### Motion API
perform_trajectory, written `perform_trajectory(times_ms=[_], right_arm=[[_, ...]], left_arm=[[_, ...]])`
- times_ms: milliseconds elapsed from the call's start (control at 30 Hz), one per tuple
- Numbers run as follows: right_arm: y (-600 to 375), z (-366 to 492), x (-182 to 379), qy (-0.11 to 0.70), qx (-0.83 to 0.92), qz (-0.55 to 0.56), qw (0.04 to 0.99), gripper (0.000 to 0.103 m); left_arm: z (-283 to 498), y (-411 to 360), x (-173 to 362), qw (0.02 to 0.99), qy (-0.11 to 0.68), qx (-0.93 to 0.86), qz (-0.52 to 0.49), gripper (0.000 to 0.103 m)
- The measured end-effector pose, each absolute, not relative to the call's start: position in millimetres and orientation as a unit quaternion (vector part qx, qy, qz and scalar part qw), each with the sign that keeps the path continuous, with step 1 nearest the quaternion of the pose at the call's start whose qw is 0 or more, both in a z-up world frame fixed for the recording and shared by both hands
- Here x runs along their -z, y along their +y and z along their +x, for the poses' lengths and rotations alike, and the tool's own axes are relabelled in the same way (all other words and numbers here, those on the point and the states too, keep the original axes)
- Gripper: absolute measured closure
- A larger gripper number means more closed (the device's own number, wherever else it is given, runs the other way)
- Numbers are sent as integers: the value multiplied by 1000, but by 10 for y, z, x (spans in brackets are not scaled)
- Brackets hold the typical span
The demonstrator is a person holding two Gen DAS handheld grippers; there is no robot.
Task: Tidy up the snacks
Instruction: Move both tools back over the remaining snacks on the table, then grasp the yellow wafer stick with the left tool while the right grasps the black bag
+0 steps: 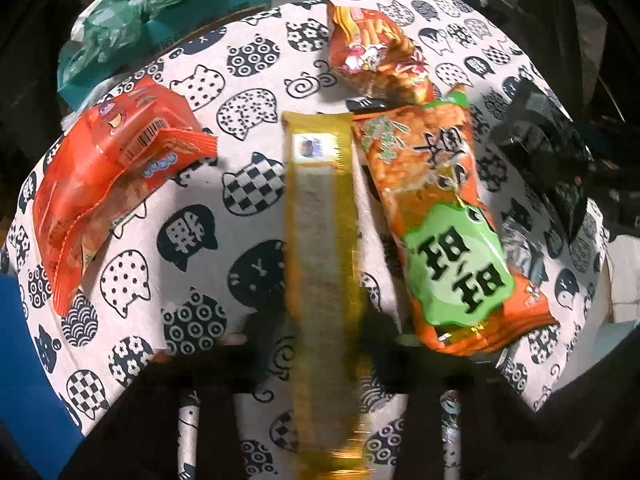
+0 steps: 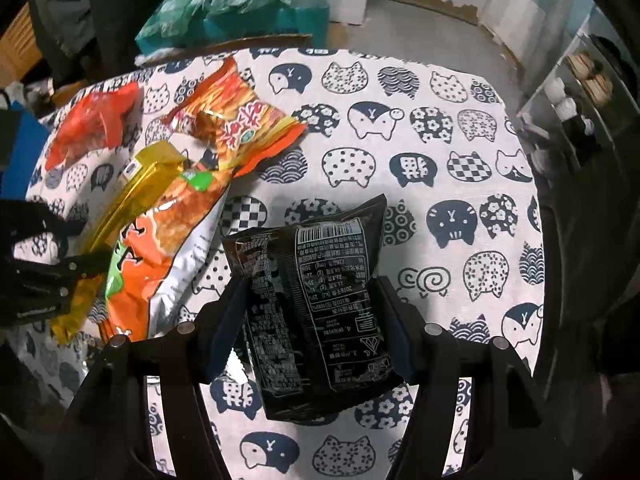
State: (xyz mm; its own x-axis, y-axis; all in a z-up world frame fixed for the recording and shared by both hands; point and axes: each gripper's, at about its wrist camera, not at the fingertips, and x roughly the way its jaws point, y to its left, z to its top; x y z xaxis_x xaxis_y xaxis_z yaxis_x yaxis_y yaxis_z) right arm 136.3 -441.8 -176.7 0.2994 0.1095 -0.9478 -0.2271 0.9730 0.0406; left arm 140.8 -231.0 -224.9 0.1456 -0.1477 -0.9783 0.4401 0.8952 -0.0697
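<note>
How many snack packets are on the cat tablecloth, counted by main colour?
Orange or red: 3, the barcode packet, the far packet and the green-label packet.
Gold: 1, the long packet.
Black: 1, the black packet.
Total: 5

Cloth right half (image 2: 440, 152) bare; snack packets (image 2: 240, 128) crowd left.
</note>
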Motion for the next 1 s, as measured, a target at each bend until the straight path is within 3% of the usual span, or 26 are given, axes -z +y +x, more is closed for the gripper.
perform_trajectory(times_ms=[533, 1000], right_arm=[[-3950, 1195, 1410, 547, -109, -38, 829, 39], [-3411, 1146, 792, 505, -147, -28, 850, 39]], left_arm=[[972, -2115, 1675, 789, 570, 160, 161, 75], [753, -1396, 878, 834, 518, 128, 137, 74]])
